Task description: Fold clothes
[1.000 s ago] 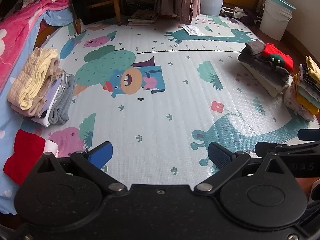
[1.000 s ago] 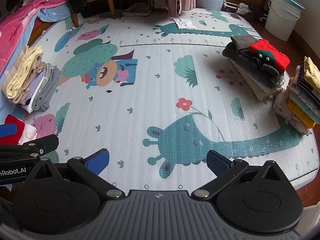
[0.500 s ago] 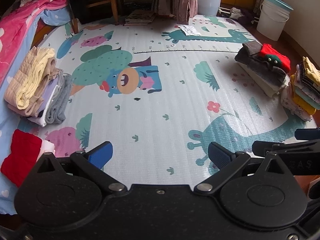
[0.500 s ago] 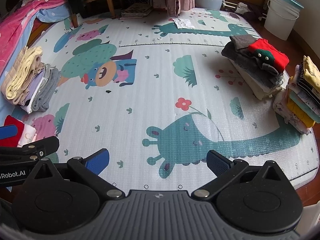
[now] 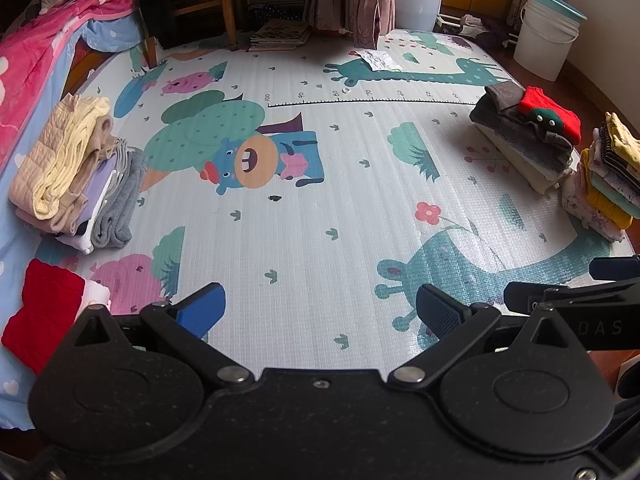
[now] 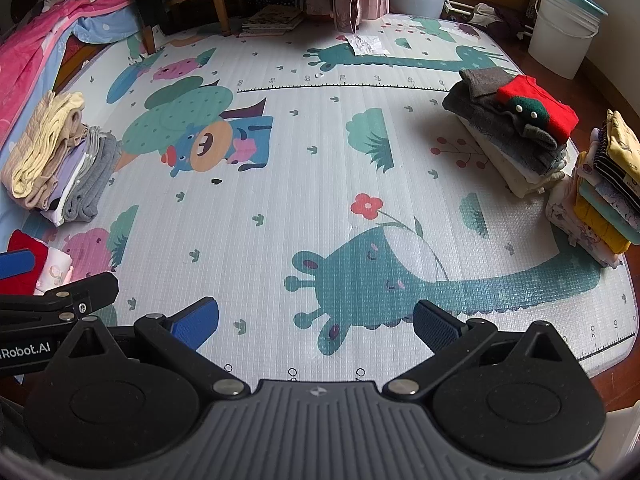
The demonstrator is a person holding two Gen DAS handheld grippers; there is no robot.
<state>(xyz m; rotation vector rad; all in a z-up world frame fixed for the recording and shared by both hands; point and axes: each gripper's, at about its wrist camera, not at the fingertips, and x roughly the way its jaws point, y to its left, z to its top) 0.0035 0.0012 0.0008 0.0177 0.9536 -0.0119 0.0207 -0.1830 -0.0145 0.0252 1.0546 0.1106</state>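
Folded clothes lie around a cartoon play mat [image 5: 320, 208] [image 6: 304, 184]. On the left stands a cream, lilac and grey stack [image 5: 76, 172] [image 6: 52, 164], with a red garment [image 5: 44, 312] [image 6: 20, 264] nearer me. On the right sit a grey stack topped by a red and green piece [image 5: 532, 128] [image 6: 516, 120] and a yellow and striped stack [image 5: 608, 176] [image 6: 604, 200]. My left gripper [image 5: 320, 312] hovers open over the mat's near part, holding nothing. My right gripper [image 6: 316, 320] is open and empty beside it, over the teal animal print.
A bed with a pink blanket [image 5: 36, 56] runs along the left. A wooden chair [image 5: 200, 0], books [image 5: 280, 34], a curtain and white buckets [image 5: 548, 32] [image 6: 564, 28] stand beyond the mat. A paper scrap [image 5: 378, 58] lies at the far edge.
Both views have shifted slightly toward the lower left, so the grippers drifted a little. Both stay open and no garment has moved.
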